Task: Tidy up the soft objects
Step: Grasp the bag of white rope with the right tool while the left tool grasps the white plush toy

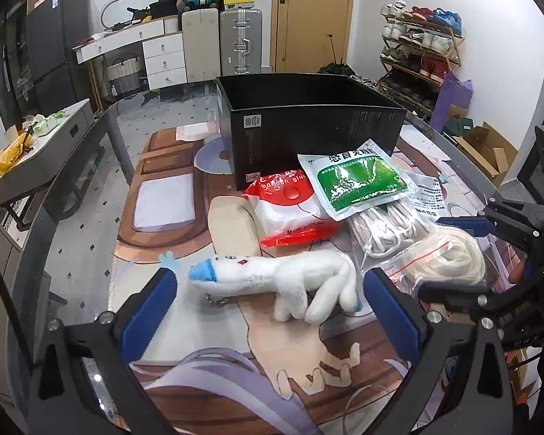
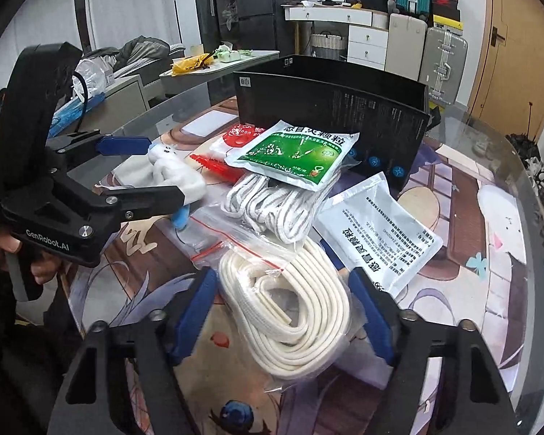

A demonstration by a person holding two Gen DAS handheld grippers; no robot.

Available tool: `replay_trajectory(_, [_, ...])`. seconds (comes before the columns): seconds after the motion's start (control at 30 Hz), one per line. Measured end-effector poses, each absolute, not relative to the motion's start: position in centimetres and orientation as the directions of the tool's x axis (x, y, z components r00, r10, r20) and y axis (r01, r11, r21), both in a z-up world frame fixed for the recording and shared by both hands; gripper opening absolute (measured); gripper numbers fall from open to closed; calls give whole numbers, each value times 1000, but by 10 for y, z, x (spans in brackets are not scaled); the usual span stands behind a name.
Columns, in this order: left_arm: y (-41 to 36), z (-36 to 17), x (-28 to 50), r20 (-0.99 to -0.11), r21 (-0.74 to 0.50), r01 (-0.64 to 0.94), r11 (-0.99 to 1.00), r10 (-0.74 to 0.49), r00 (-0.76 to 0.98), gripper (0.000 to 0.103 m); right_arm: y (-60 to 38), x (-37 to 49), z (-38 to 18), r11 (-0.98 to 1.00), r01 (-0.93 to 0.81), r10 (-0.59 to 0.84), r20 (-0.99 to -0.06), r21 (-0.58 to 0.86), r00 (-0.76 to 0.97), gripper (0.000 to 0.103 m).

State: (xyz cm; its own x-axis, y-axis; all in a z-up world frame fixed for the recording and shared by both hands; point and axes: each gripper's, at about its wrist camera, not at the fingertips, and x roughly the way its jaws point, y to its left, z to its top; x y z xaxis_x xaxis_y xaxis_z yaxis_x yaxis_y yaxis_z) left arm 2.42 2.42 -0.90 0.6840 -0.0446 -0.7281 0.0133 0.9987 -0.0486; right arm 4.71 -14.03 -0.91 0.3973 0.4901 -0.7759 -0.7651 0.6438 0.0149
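Left tongs: spread open on either side of the plush toy, neither blue pad touching it.
Right tongs: spread open astride the bagged white rope, pads beside the bag; contact could not be told.
Plush toy: one, white with a blue snout, lying on its side on the table mat near the front edge.
Rope bundles: two, each in clear plastic; the white rope lay nearest, the grey-flecked cord just behind it and touching it.
Sachets: two; the green sachet rested atop the flecked cord, the silver sachet lay print-side up to the right.
Red-and-white packet: one, partly under the green sachet.
Black box: one, open-topped, standing behind the pile.
Table: bare mat lay left of the pile out to the curved rim.
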Motion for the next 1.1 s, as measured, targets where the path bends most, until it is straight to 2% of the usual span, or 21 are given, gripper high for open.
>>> replay_trajectory(0.07, [24,-9,24,-728,-50,14,999,-46,684,103,-141,46,-8,631,-775,500,-774,20,388,51])
replay_trajectory(0.13, [24,-9,24,-728,-50,13,999,-46,684,103,-144,45,-6,622,-783,512,-771,27,380,44])
replay_trajectory(0.23, [24,-8,24,-727,-47,8,999,-40,686,103,-147,44,-2,616,-787,529,-762,42,374,38])
replay_trajectory(0.43, [26,-9,24,-729,-50,-5,999,-33,684,103,-162,43,15,617,-783,581,-719,84,382,37])
replay_trajectory(0.83, [31,-14,31,-755,-87,-41,995,-39,655,103,-199,59,25,712,-700,526,-702,56,479,37])
replay_trajectory(1.1, [26,-18,46,-778,-87,-47,995,-39,627,103,-200,60,28,713,-697,542,-685,69,487,37])
